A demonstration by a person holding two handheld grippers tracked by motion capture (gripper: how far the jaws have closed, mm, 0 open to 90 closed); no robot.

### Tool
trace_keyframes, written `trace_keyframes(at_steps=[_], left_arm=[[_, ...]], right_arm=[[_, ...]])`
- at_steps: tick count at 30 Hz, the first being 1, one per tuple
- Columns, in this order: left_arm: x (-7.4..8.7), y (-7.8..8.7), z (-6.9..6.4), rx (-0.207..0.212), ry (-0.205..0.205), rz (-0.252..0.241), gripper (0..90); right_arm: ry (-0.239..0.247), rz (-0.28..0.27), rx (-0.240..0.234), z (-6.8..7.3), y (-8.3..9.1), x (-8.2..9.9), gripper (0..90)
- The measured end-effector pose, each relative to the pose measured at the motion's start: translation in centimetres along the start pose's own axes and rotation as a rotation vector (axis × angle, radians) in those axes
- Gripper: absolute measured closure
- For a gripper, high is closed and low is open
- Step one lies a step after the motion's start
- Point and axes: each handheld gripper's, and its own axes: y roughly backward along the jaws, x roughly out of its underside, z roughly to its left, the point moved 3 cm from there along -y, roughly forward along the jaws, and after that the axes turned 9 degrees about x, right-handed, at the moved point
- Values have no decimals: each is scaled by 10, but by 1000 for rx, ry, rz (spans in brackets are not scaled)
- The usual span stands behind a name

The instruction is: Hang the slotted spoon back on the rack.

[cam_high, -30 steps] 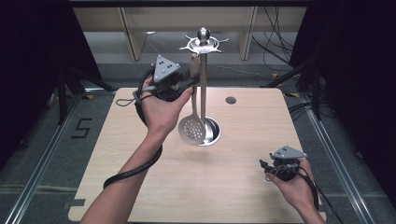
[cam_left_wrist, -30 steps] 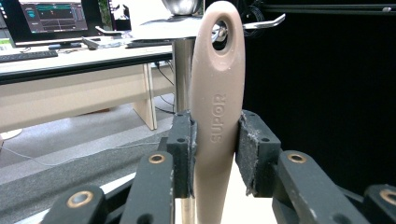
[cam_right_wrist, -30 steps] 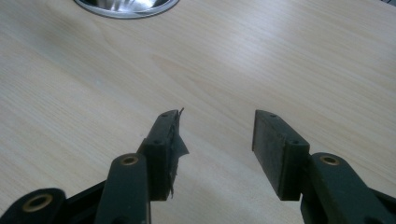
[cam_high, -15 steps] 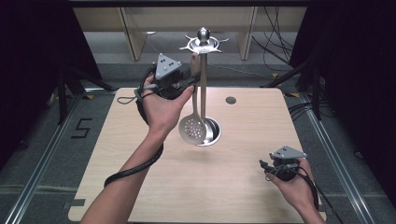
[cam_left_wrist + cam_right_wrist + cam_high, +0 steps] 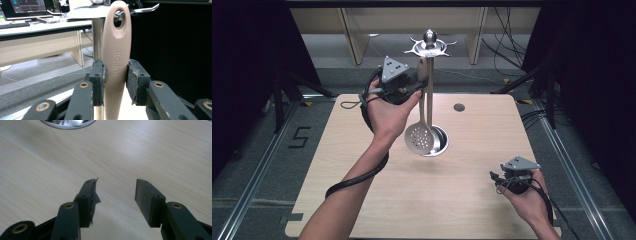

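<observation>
Beige spoon handle (image 5: pixel 115 62): pinched by left gripper (image 5: pixel 115 80), hole at hook (image 5: pixel 143 9); may snag, tipping rack (image 5: pixel 429 47)
Right gripper (image 5: pixel 115 200): jaws spread, idle

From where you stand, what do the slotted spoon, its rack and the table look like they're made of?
The slotted spoon: its perforated bowl looks like brushed steel, grey with a soft sheen; its handle looks like matte beige plastic or silicone, with moulded lettering. The rack seems polished metal, mirror-bright. The table looks like pale wood or laminate, with a printed-looking grain.

No visible change since earlier.
</observation>
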Motion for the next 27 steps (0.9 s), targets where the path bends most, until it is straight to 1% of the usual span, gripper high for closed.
trace_keyframes(at_steps=[8, 10, 12, 13, 16, 17, 18, 21, 22, 24, 25, 26, 27], left_arm=[[0, -4, 1, -6, -7, 1, 678], [0, -5, 1, -7, -8, -1, 678], [2, -5, 0, -5, 20, 6, 678], [1, -6, 1, -11, 7, 4, 678], [2, -7, 1, -11, 0, 2, 676], [2, -7, 1, -11, -4, 2, 676], [2, -7, 2, -10, -10, 1, 674], [5, -5, 3, 6, -32, -7, 666], [5, -4, 3, 16, -31, -15, 652], [8, 0, 3, 36, -43, -9, 591], [10, 2, 2, 42, -53, -6, 555], [13, 4, 2, 43, -69, 0, 524], [16, 7, 2, 47, -85, 5, 499]], right_arm=[[8, 2, 2, 0, 0, 0, 518], [3, 1, 0, 0, 0, 0, 517], [3, 2, 0, 0, 0, 0, 517], [3, 1, 0, 0, 0, 0, 517], [9, 3, 1, 0, 0, 0, 517], [-5, 11, -1, 1, 0, 1, 517], [13, -1, 4, 0, -1, 1, 517], [5, 7, 0, 0, 0, 1, 516], [-7, 11, -3, 1, 0, 1, 516], [-13, 9, -4, 1, 0, 1, 516], [13, -1, 0, 0, -1, 1, 516], [19, -1, -1, 0, -1, 1, 516], [8, -1, 2, 1, -1, 1, 516]])
